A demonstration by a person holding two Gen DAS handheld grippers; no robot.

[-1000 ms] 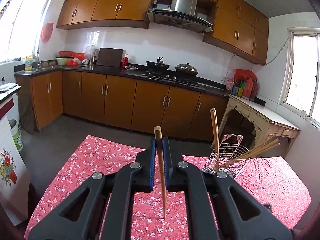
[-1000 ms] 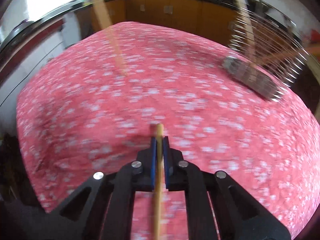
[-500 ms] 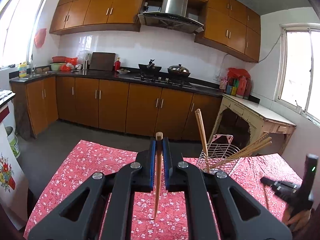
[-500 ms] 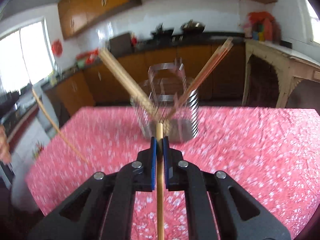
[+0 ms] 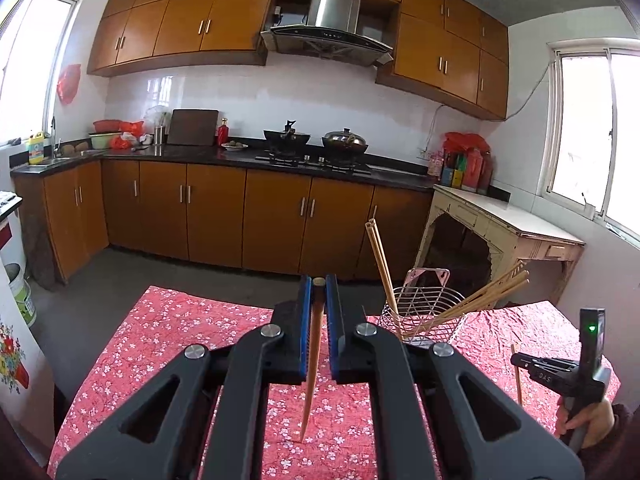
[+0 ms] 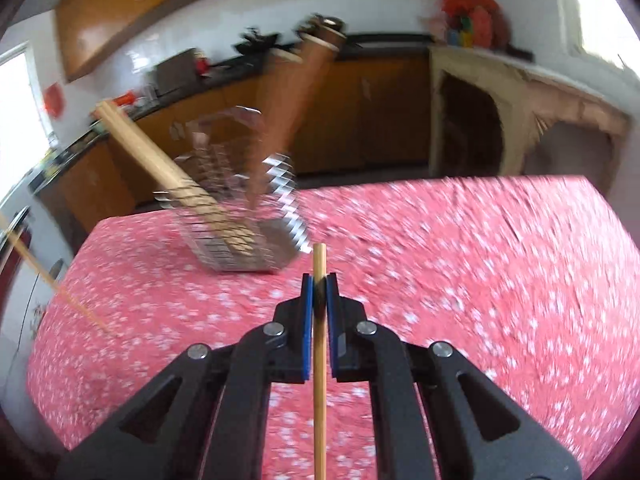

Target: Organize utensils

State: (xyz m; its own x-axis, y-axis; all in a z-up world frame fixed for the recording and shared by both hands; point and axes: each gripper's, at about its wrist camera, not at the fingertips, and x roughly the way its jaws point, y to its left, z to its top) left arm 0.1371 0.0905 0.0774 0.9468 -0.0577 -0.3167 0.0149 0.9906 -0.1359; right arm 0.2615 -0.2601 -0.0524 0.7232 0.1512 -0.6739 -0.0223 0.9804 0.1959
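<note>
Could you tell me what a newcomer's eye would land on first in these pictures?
Probably the chopstick clamped in the left claw at the centre of the left wrist view, hanging over the red floral tablecloth. Next, the wire utensil basket to the right on the table, with chopsticks fanning out of it. The right claw pinches a second chopstick near that basket.

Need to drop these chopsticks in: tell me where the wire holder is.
The wire holder stands on the red tablecloth at the table's far edge, right of centre in the left wrist view, with chopsticks already leaning in it.
</note>
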